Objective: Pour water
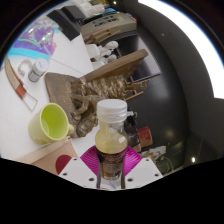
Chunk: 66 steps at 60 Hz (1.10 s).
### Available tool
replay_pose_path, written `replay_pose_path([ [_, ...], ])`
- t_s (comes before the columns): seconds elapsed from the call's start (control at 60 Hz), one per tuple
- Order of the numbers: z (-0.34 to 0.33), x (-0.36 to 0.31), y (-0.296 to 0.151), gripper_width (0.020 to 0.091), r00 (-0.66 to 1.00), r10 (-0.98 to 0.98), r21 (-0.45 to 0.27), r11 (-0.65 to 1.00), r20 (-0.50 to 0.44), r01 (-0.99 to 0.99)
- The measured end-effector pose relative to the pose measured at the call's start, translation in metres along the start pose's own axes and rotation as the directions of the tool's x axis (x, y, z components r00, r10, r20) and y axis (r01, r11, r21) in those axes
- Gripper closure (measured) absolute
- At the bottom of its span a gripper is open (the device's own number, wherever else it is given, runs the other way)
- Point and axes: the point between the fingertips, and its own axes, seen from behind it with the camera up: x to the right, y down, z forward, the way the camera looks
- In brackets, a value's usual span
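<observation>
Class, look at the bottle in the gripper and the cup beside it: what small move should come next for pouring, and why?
Probably carry the bottle sideways toward the green cup. The gripper appears shut on the bottle, which stands upright with its white cap seemingly still on, and the cup sits apart to one side. Whether the cap must come off first cannot be settled from this view.

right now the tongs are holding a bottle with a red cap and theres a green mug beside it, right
Not quite: the cap is white, not red, as the gripper view shows. The rest holds: the tongs grip the bottle, and a green mug stands beside it.
</observation>
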Motion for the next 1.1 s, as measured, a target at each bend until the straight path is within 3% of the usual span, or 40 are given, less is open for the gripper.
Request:
replay_pose_path([
  [0.15,-0.004,-0.005,0.0,0.0837,0.843,0.51,-0.079,0.86,0.168,-0.504],
  [0.25,-0.001,-0.015,0.007,0.0836,0.663,0.712,-0.143,0.699,0.232,-0.7],
  [0.417,0.01,-0.045,0.026,0.0836,0.463,0.845,-0.222,0.522,0.268,-0.824],
  [0.567,0.014,-0.066,0.037,0.0825,0.433,0.856,-0.219,0.497,0.284,-0.84],
  [0.633,0.012,-0.082,0.044,0.0808,0.404,0.867,-0.25,0.476,0.291,-0.843],
  [0.667,0.011,-0.093,0.05,0.0778,0.39,0.875,-0.278,0.466,0.287,-0.84],
  [0.7,0.011,-0.087,0.049,0.076,0.381,0.879,-0.24,0.451,0.288,-0.859],
  [0.85,0.003,-0.09,0.055,0.0659,0.379,0.877,-0.231,0.45,0.294,-0.863],
  [0.983,-0.004,-0.098,0.064,0.0251,0.356,0.888,-0.292,0.437,0.292,-0.851],
  [1.0,-0.006,-0.096,0.066,0.0229,0.352,0.892,-0.295,0.431,0.285,-0.853],
  [1.033,-0.009,-0.092,0.068,0.0261,0.349,0.898,-0.299,0.423,0.269,-0.856],
  [1.1,-0.021,-0.078,0.073,0.0248,0.352,0.905,-0.3,0.413,0.237,-0.86],
])
